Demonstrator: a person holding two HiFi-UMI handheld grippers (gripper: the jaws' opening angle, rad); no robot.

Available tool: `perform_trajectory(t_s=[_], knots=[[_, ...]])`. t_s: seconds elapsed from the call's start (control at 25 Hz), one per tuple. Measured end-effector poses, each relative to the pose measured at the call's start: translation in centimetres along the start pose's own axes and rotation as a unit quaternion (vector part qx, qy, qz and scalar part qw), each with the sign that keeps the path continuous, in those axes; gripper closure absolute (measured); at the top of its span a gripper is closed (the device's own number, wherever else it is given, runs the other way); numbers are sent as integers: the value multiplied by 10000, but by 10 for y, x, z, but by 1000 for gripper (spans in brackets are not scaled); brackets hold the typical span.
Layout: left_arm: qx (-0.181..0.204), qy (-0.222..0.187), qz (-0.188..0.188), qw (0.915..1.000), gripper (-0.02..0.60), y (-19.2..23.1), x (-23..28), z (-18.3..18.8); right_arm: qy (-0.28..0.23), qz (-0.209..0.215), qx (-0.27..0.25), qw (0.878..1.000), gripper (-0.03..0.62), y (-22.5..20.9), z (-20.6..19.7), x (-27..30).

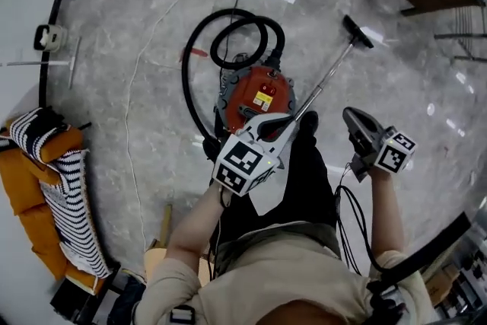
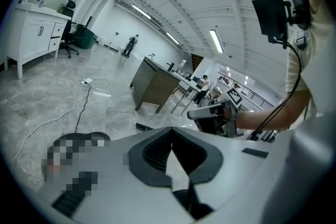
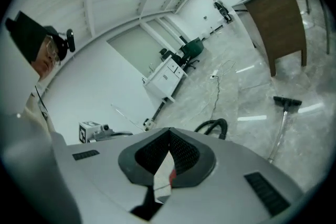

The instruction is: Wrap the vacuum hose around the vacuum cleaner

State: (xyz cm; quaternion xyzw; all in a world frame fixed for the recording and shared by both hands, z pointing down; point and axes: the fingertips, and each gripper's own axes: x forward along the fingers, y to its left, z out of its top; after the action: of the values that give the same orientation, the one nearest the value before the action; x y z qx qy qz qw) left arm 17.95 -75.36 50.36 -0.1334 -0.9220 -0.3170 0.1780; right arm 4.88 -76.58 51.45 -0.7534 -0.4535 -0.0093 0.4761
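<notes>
Left gripper (image 1: 289,122) jaws closed, holding nothing; right gripper (image 1: 350,116) likewise; hose (image 1: 243,19) looped beside vacuum cleaner (image 1: 259,91)

Head view downward, gripper views forward, hose (image 1: 185,76) (image 3: 215,122) shared

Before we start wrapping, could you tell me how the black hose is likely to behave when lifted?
The hose lies in loose curls by the vacuum cleaner, so it is probably floppy and may spring back. The straight wand looks rigid and likely won't bend.
</notes>
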Motion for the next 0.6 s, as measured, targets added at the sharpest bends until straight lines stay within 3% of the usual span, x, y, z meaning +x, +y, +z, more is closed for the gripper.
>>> perform_trajectory(t_s=[0.12, 0.32, 0.6], knots=[[82, 58, -147, 9998, 575, -2, -31, 5, -322, 272, 264, 9988, 591, 42, 6, 10], [204, 422, 133, 9988, 577, 3, -80, -4, -353, 724, 224, 9965, 591, 103, -16, 32], [516, 931, -73, 9943, 575, -32, -132, -8, -682, 928, 420, 9925, 591, 174, -41, 37]])
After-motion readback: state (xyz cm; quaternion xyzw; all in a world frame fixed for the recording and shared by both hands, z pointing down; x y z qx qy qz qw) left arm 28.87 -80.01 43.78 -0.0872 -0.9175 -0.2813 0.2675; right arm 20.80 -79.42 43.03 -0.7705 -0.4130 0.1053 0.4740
